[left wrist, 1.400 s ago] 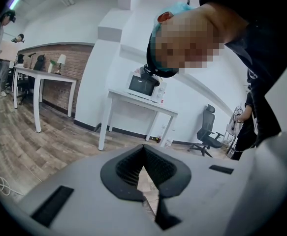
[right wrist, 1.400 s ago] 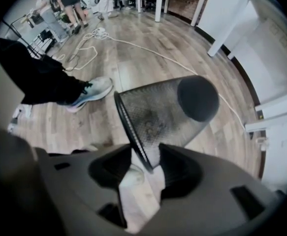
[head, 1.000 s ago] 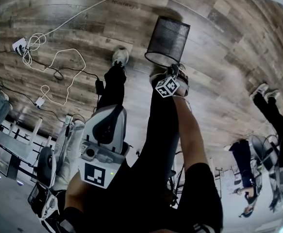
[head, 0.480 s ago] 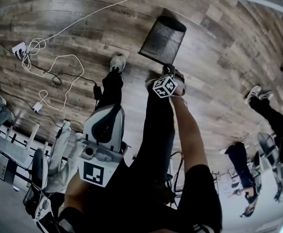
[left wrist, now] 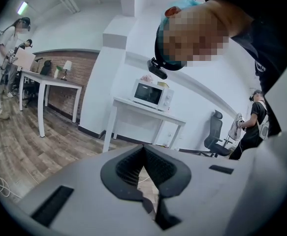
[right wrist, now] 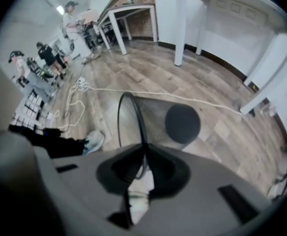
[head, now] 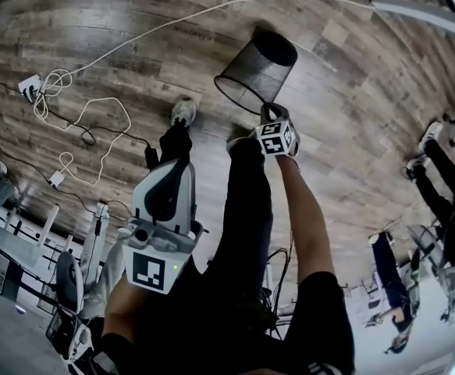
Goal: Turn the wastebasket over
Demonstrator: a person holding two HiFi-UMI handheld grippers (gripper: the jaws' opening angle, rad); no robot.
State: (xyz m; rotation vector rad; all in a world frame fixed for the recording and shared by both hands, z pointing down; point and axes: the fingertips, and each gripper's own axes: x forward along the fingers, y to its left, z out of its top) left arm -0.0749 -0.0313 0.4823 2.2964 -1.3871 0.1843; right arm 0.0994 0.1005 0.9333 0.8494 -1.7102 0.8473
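Currently the black wire-mesh wastebasket [head: 256, 70] lies over the wood-plank floor [head: 118, 37], just beyond the person's grey shoes [head: 183, 112]. It is tilted well off upright. Its open rim [head: 239, 98] faces near, toward the person, and its closed round base [head: 275, 47] points far. No view confirms whether any part of it rests on the floor.

Step in hand, as judged: the tipping stage. The wastebasket is gripped and partly rotated, but its mouth does not yet face down, so the turn is roughly half complete.

Next move, as judged:
- Carry the rim on over the base until the mouth faces the floor.
- Lower the wastebasket until the rim sits flat, then release.
- Maintain clamp pressure, as the rim is a thin wire and the basket may swing or pivot about the grip point.

Right gripper [head: 268, 114]: the jaws stand at a narrow setting, clamped on the near-right part of the rim. In the right gripper view the rim wire [right wrist: 132, 117] runs straight down into the gap between the pads, and the dark base shows through the mesh beyond. This gripper points steeply downward.

Left gripper [left wrist: 150, 193]: the jaws are fully together with nothing between them. It is held at the near left, close to the person's body and well apart from the wastebasket, and takes no part in the grip.

Loose white cables [head: 94, 104] lie on the floor at the far left, clear of the wastebasket.
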